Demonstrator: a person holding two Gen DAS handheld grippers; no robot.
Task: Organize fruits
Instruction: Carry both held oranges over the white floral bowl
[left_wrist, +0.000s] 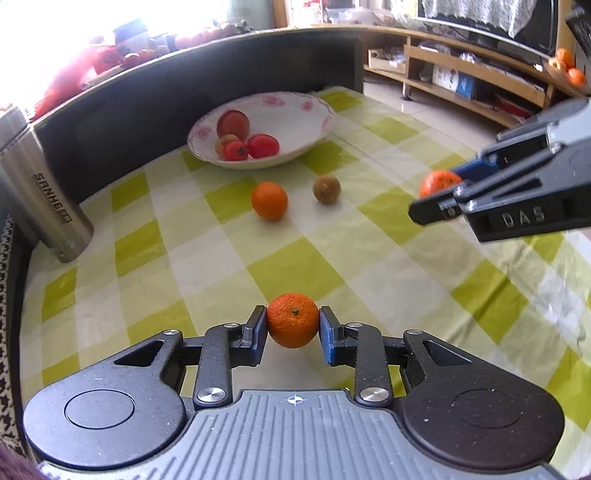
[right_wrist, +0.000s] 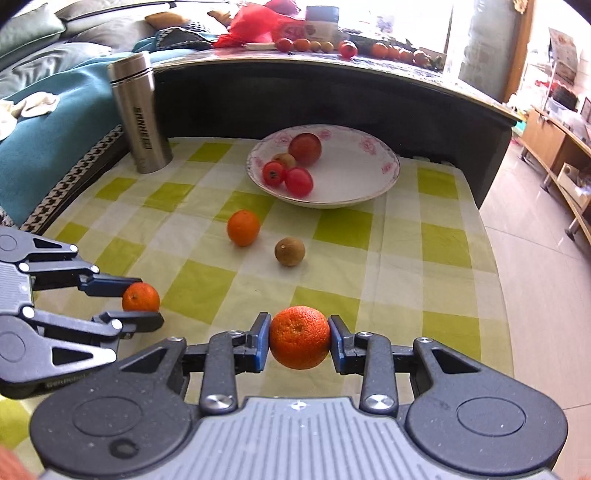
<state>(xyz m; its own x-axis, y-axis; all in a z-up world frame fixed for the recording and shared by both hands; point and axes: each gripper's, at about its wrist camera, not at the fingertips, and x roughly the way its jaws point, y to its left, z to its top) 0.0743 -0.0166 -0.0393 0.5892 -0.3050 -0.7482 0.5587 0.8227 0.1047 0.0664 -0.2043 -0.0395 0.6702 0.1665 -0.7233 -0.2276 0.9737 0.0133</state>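
My left gripper is shut on a small orange, held above the checked cloth near its front edge. My right gripper is shut on another orange, off to the right. In the left wrist view the right gripper shows at the right with its orange. In the right wrist view the left gripper shows at the left with its orange. A loose orange and a brown kiwi lie mid-table. A white floral bowl behind them holds several red fruits.
A steel flask stands at the table's left back corner. A dark raised ledge with more fruit on top borders the far side. The table's right edge drops to a tiled floor with a wooden TV stand.
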